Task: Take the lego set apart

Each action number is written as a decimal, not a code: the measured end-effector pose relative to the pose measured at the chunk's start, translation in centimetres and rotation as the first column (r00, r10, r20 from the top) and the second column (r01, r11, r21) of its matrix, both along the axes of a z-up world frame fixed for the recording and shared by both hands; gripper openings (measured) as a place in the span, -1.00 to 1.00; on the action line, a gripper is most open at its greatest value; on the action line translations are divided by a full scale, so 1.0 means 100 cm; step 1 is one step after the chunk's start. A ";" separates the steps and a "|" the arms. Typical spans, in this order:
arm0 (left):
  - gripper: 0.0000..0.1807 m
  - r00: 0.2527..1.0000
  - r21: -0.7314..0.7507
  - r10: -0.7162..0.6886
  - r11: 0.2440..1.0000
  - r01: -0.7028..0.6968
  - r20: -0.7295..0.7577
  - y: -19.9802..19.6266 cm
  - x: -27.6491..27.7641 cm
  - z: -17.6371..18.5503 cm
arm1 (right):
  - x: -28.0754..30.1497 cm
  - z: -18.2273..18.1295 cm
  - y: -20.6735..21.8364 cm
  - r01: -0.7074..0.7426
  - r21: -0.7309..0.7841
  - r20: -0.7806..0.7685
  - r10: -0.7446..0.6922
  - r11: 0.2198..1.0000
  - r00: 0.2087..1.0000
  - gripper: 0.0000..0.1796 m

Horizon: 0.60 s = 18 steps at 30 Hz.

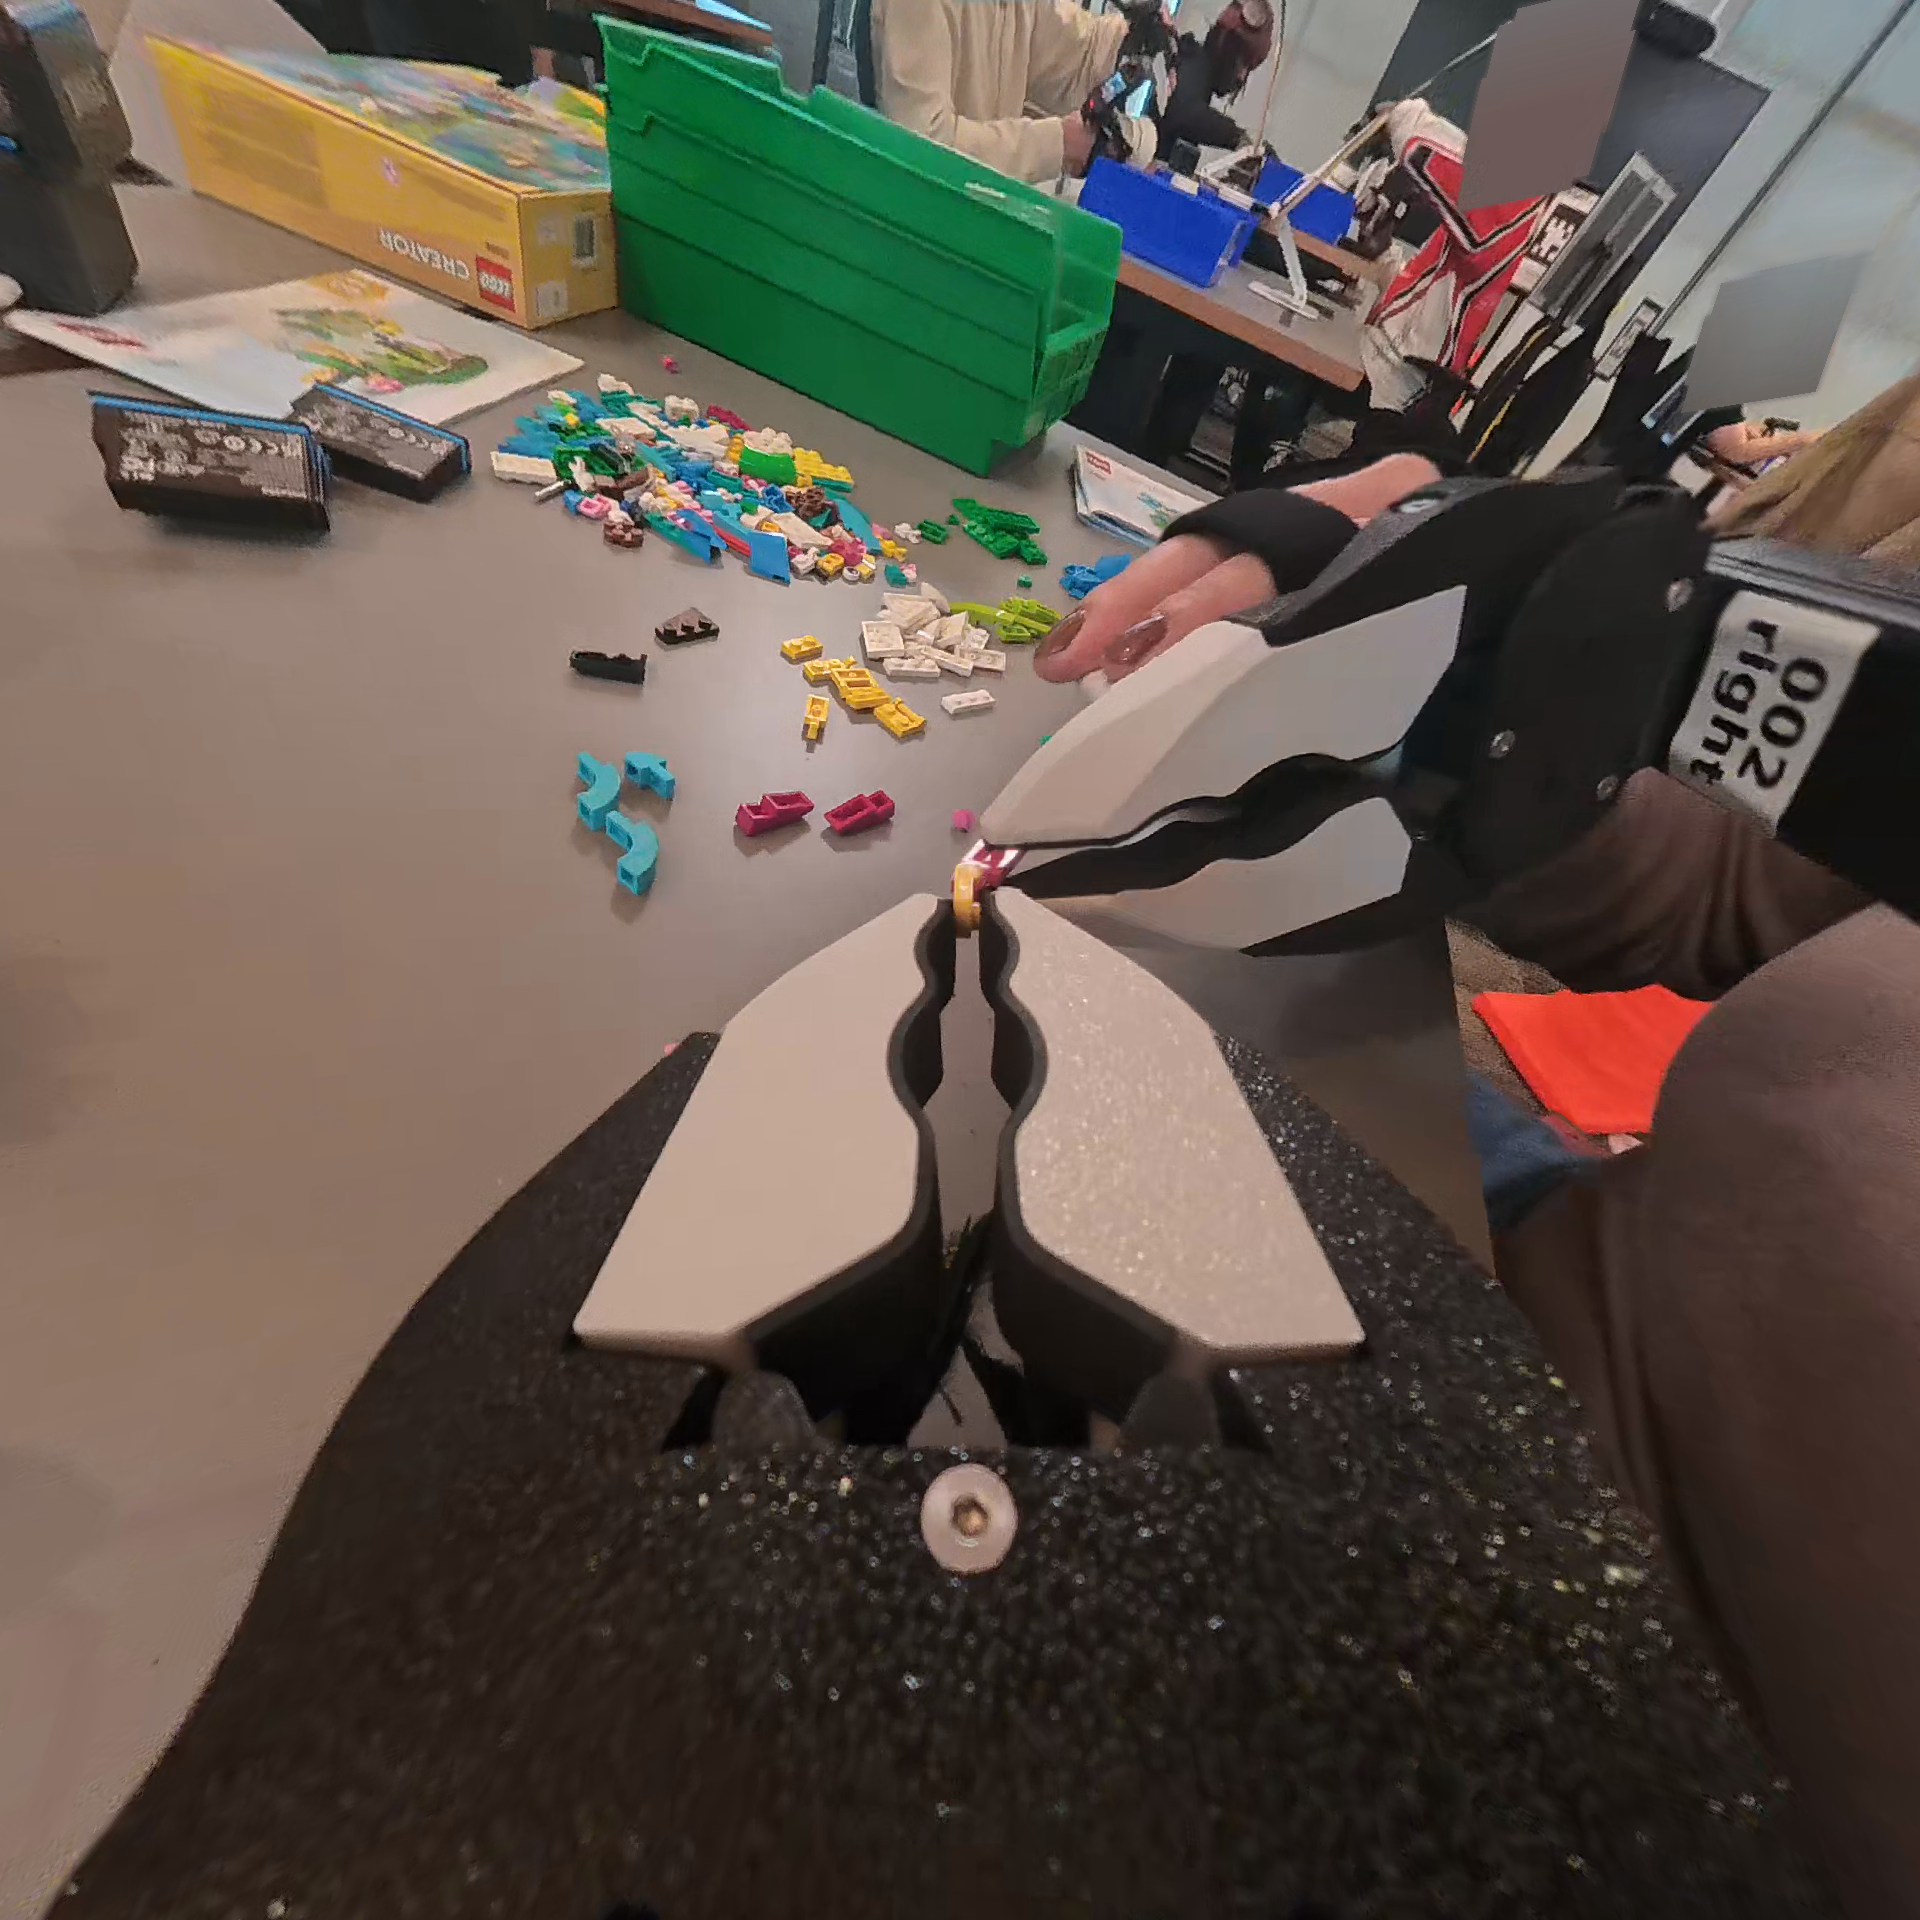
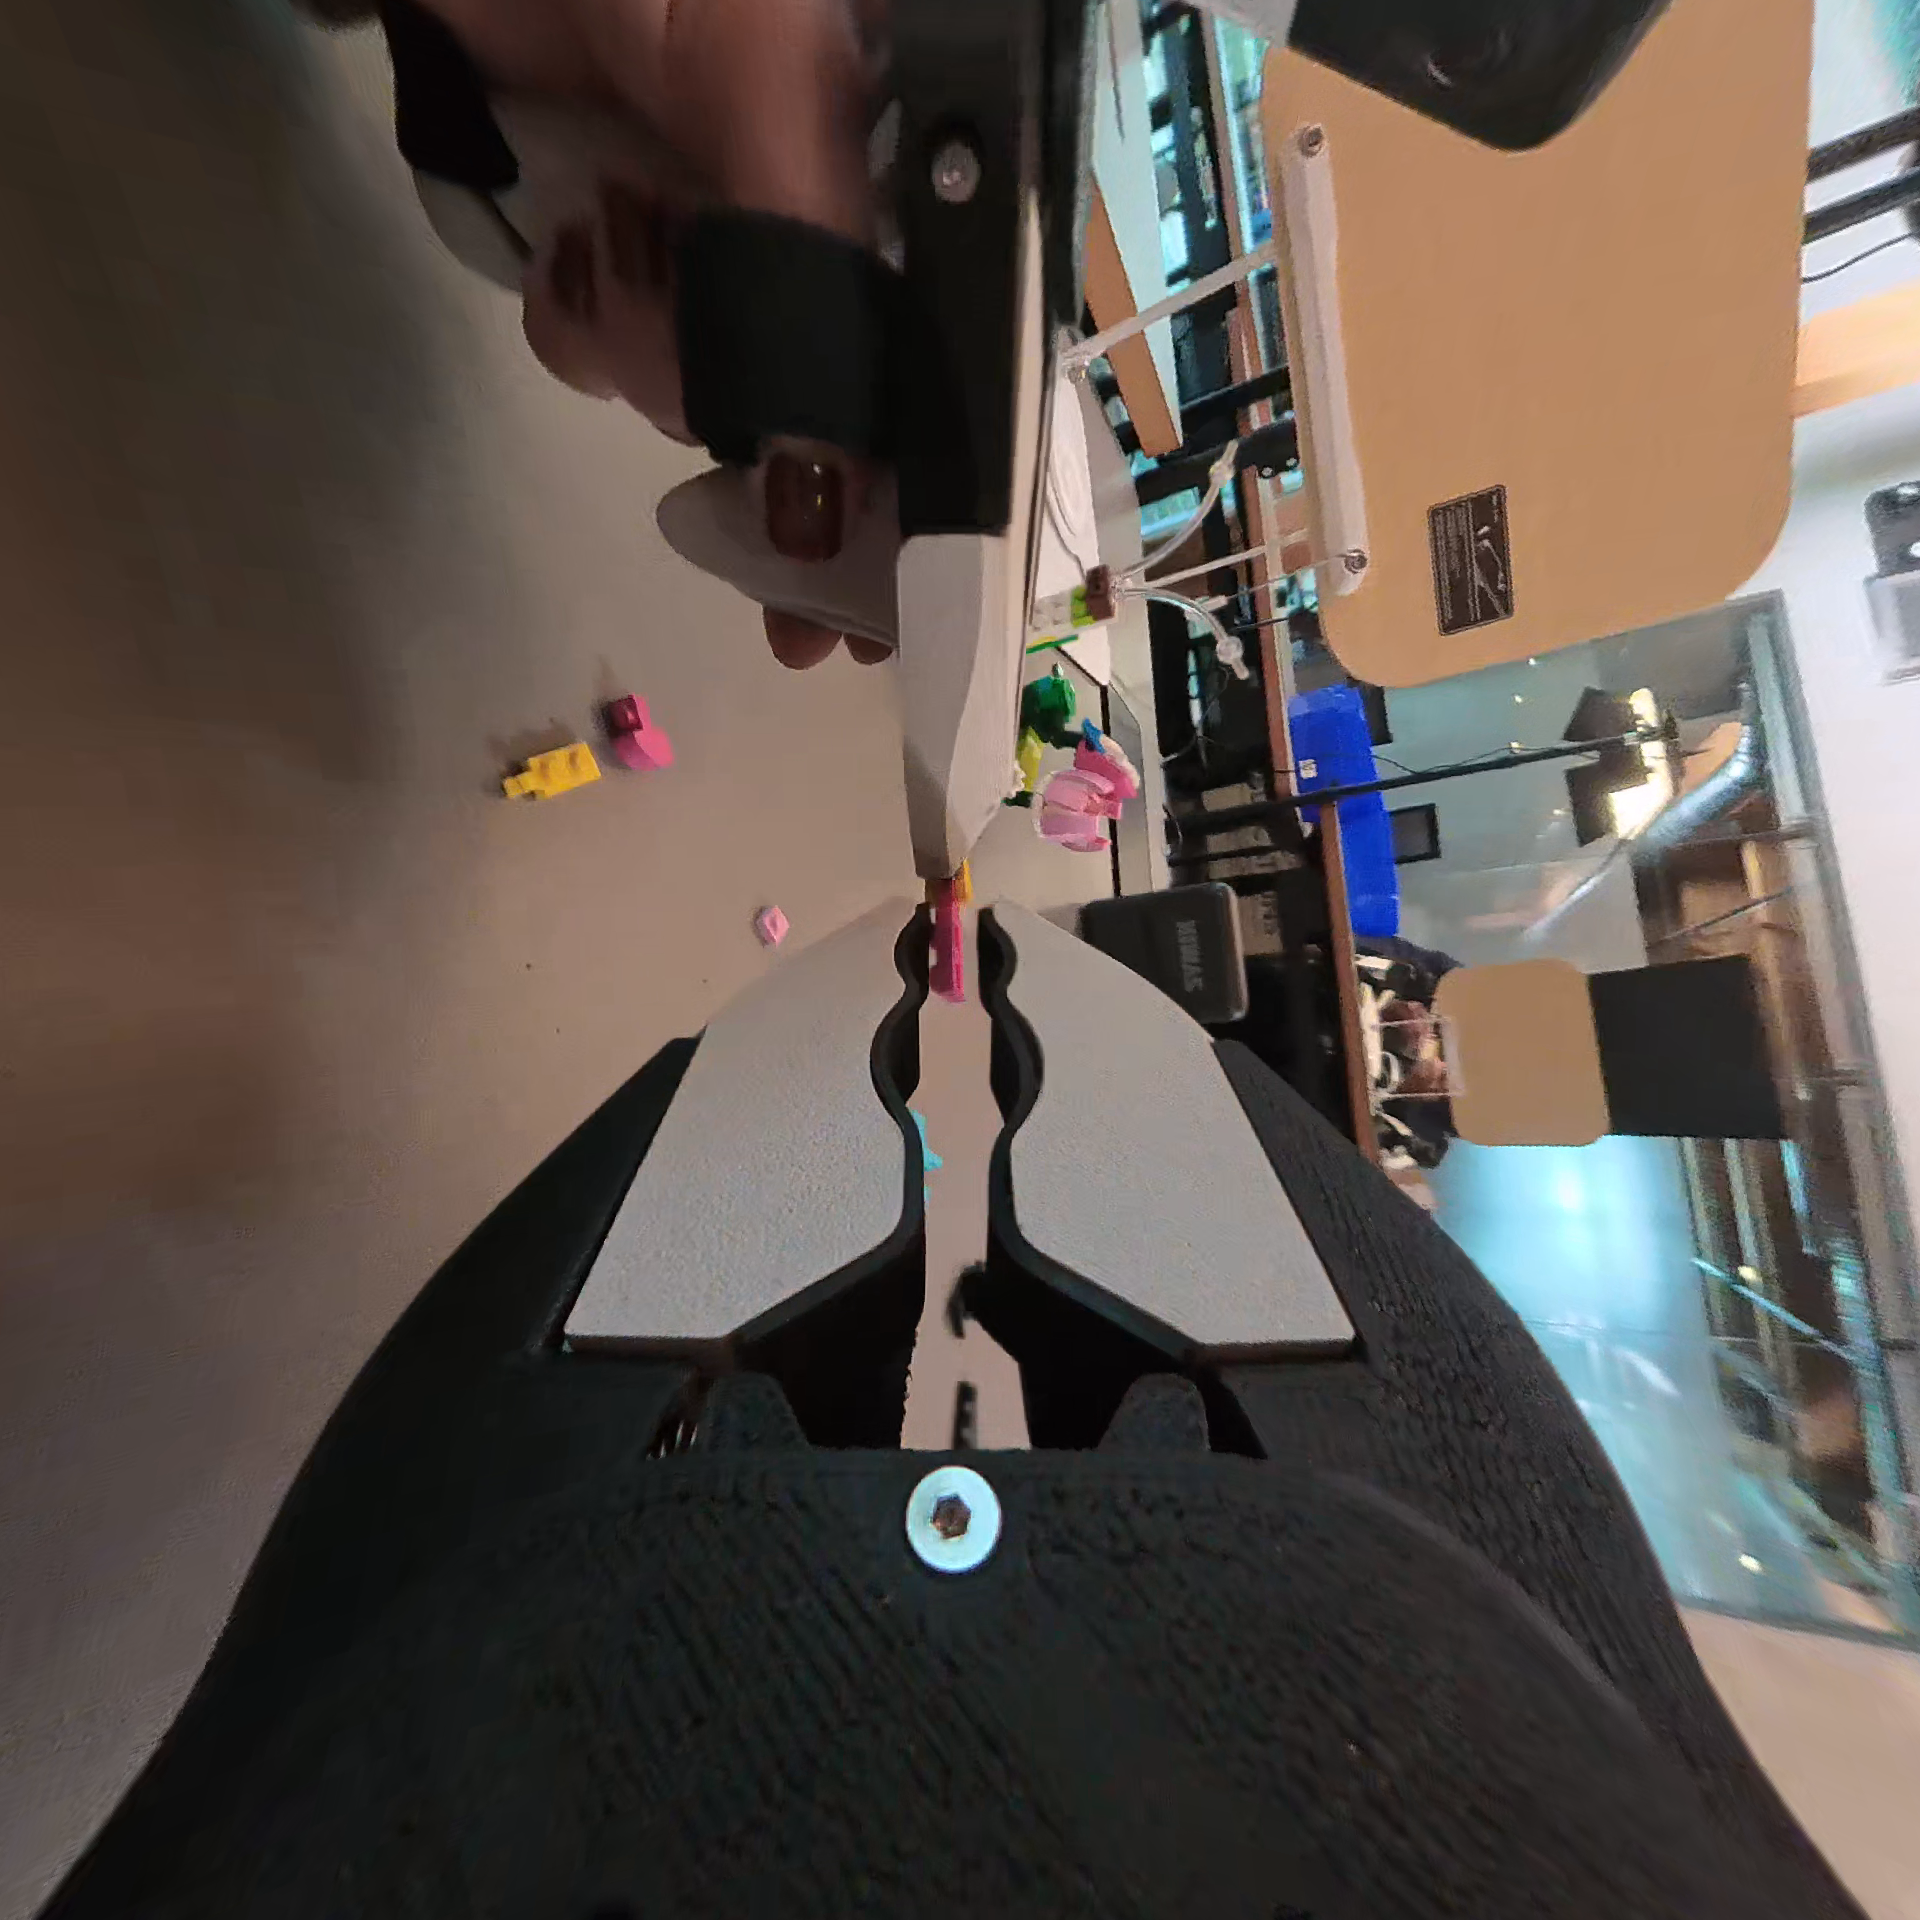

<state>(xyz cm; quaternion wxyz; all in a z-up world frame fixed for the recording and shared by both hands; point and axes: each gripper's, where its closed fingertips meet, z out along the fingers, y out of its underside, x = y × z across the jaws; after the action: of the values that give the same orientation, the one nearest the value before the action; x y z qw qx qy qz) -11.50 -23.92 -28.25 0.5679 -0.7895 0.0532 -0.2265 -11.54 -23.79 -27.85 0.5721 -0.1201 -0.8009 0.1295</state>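
Observation:
My left gripper is shut on a small yellow round lego piece just above the grey table. My right gripper comes in from the right, shut on a small magenta-pink piece that touches the yellow one. In the right wrist view, my right gripper pinches the pink piece. There the left gripper meets it tip to tip, with the yellow piece between them. I cannot tell whether the two pieces are still joined.
A heap of loose bricks lies beyond, with teal, magenta, yellow and white pieces nearer. Behind stand a green bin, a yellow box, a booklet and black adapters. A pink flower build stands farther off.

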 end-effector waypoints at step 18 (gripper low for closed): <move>-0.96 0.996 0.061 -0.037 0.998 0.032 0.081 -0.004 0.000 0.012 | -0.008 0.001 0.004 0.084 -0.054 -0.001 -0.084 0.995 0.996 -0.96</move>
<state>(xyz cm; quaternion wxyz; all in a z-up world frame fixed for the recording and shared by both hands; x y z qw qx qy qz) -11.46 -24.35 -27.09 0.5891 -0.7612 0.0502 -0.2665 -12.38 -23.39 -27.72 0.5751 -0.1687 -0.7903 0.1269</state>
